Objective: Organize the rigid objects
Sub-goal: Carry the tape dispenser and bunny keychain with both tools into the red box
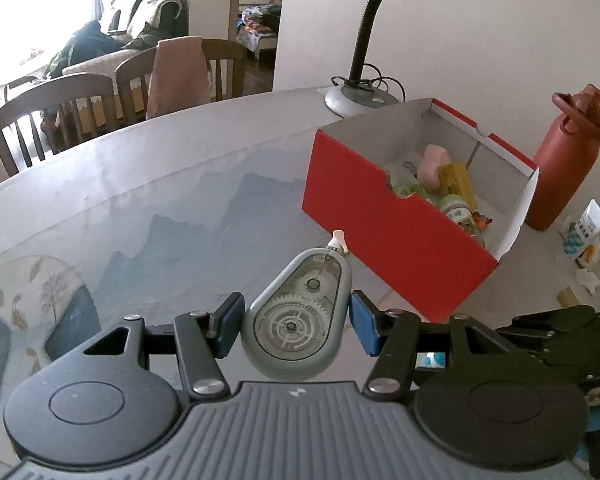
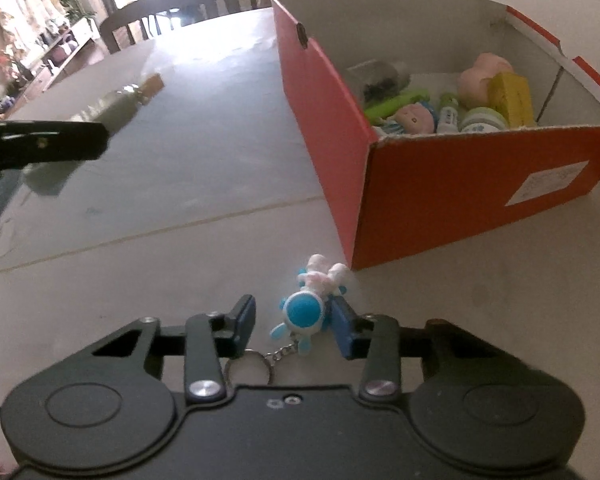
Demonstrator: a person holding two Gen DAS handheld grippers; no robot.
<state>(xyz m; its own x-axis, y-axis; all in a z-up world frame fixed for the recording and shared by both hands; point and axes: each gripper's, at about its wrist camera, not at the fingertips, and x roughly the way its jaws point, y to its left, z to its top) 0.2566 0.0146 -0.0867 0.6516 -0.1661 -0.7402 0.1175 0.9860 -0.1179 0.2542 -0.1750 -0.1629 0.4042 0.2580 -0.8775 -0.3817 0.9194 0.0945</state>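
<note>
R gripper (image 2: pixel 294 326), jaws apart, straddles blue keychain toy (image 2: pixel 303 314); long axis runs fwd toward red box (image 2: pixel 440 204), ahead-right. L gripper (image 1: pixel 296 324) clamps correction-tape dispenser (image 1: pixel 298 316).

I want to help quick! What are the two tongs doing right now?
Left tongs: closed on the tape dispenser.
Right tongs: open around the keychain toy on the table, not gripping it.

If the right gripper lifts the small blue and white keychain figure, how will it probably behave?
The keychain figure looks small and probably light, so it should lift easily. Its chain and ring lie loose behind it; they will likely dangle and swing. The rounded, glossy-looking body sits off-centre, close to one of the fingers, so it may twist or slip when squeezed.
</note>
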